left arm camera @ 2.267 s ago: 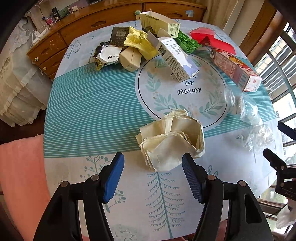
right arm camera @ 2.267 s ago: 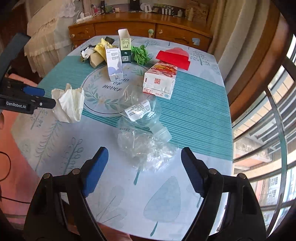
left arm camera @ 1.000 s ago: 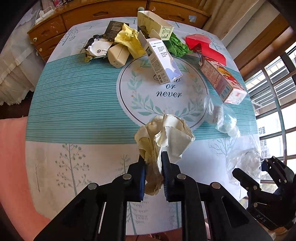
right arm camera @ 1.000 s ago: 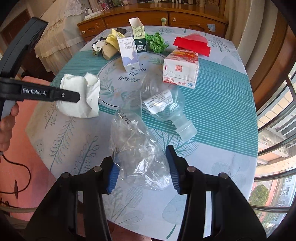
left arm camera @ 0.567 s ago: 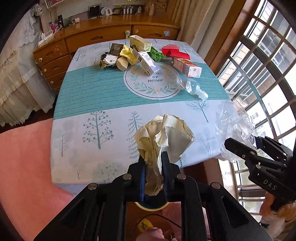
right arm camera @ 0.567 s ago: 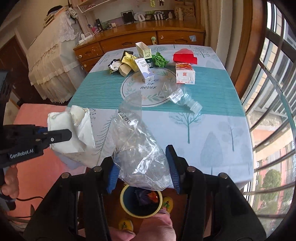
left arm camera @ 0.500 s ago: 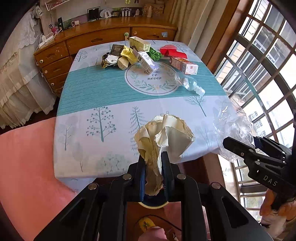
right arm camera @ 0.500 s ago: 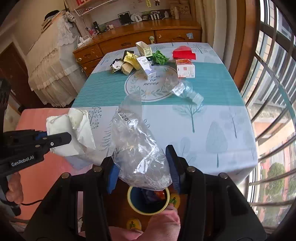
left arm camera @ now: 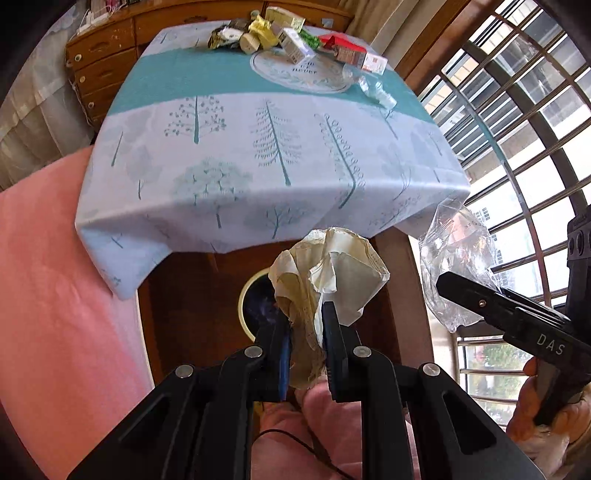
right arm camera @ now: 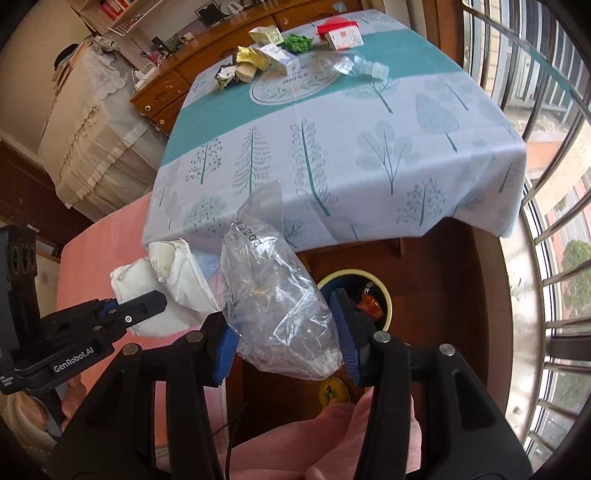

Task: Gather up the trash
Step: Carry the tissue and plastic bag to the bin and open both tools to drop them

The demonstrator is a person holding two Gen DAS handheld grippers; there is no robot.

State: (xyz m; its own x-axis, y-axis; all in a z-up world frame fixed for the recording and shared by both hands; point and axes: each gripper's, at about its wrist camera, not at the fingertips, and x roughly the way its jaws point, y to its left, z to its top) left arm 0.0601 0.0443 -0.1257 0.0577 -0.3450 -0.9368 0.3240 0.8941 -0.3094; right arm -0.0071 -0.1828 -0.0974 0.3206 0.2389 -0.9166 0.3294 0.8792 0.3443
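My left gripper is shut on a crumpled cream paper wad and holds it in the air over a yellow-rimmed trash bin on the floor in front of the table. My right gripper is shut on a crumpled clear plastic bag, also above the bin, which holds some trash. The bag shows at the right of the left wrist view; the paper wad shows at the left of the right wrist view.
The table with a tree-print cloth carries more trash at its far end: cartons, yellow and green wrappers, a red box and a clear bottle. A pink seat is left; barred windows right.
Both grippers have pulled back and down off the table with their loads. They now hang lower over the floor bin, which shows more fully.
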